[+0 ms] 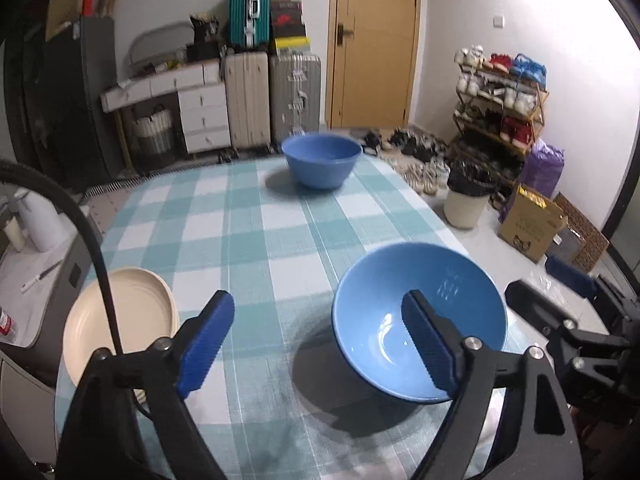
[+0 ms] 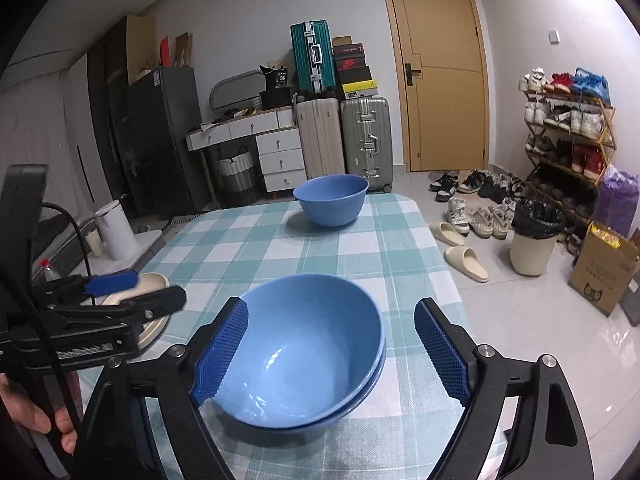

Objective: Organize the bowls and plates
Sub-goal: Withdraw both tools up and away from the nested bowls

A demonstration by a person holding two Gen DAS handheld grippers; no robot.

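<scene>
Both your grippers, left gripper [image 1: 320,340] and right gripper [image 2: 332,354], stand wide apart, gripping nothing. The stacked blue bowls [image 2: 308,356] sit near the table's [image 2: 248,240] right edge; clip them pulling away and they could slide off. The far bowl [image 2: 331,199] is still unstacked, the plate [image 1: 132,320] at left.

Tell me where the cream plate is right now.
The cream plate sits at the table's near left edge, left of the stacked blue bowls; in the right wrist view the left gripper partly hides it.
</scene>
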